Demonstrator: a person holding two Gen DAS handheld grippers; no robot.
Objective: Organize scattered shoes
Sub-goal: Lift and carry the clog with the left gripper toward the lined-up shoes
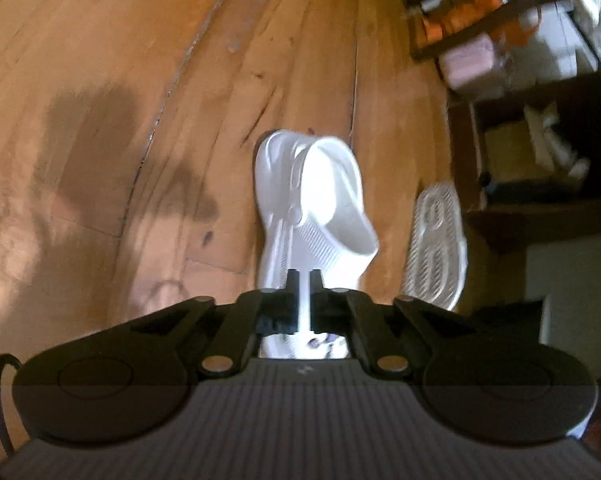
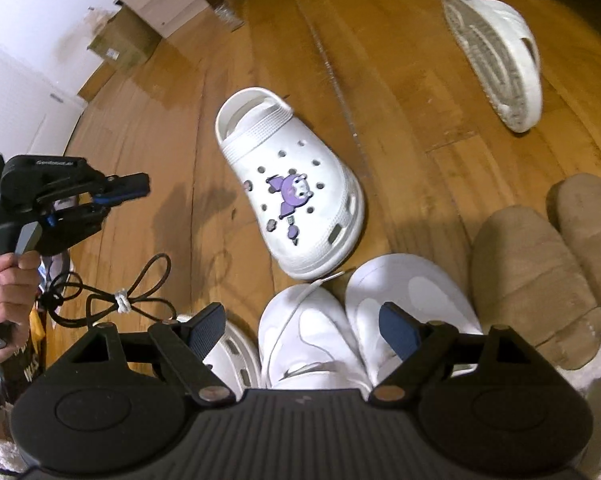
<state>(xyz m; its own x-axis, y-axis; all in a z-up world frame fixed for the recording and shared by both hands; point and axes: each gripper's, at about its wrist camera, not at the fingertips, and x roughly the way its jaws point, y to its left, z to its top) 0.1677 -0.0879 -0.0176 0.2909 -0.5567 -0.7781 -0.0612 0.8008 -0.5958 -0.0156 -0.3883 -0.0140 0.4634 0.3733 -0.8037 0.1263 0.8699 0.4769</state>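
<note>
The white clog point(image 2: 292, 184) sits upright on the wooden floor point(image 2: 420, 160), centre of the right wrist view. Its long axis is diagonal, with the heel opening toward the upper left and the toe toward the lower right, and a purple cartoon charm sits on top. In the left wrist view it runs up the frame, heel end farthest.

The left gripper point(image 1: 304, 280) is closed to a sliver with nothing in it. The right wrist view shows it at mid left, clear of the clog, its handle in a hand point(image 2: 4, 288). The right gripper point(image 2: 302, 316) stands wide open and empty over a pair of white sneakers point(image 2: 312, 344), toes pointing up the frame. A second white clog point(image 2: 232, 356) lies beside them at lower left, and tan boots point(image 2: 520, 280) at right. A white slide point(image 2: 496, 56) rests on its side at upper right, sole showing.

Cardboard boxes point(image 2: 120, 40) stand by a white wall, upper left. A dark shelf unit point(image 1: 540, 140) fills the right of the left wrist view. Print on the left gripper's body is too small to read
</note>
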